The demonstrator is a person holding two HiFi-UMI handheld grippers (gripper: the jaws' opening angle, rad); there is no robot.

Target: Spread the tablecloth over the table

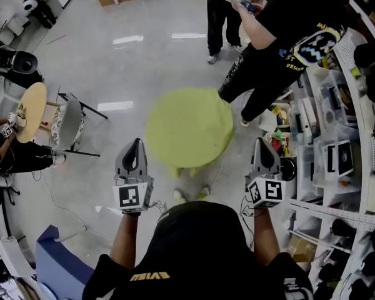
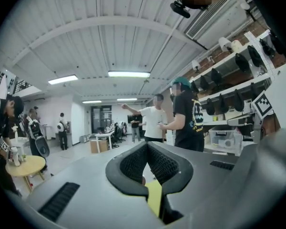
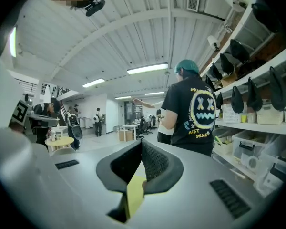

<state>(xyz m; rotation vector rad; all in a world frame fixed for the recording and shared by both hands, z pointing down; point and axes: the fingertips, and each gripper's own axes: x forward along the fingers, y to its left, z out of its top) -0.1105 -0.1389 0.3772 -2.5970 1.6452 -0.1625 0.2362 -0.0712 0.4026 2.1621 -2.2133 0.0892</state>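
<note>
The left forearm and the right forearm reach forward, one at each side of the body; the left gripper and the right gripper point level and roughly parallel; each has its jaws closed together, gripping nothing.

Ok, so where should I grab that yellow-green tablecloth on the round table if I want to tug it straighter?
Probably best to take the yellow-green tablecloth by its hanging hem on the side nearest you, coming in level from your side. The top lies flat, leaving nothing to pinch, while the draped edge hangs free.
</note>
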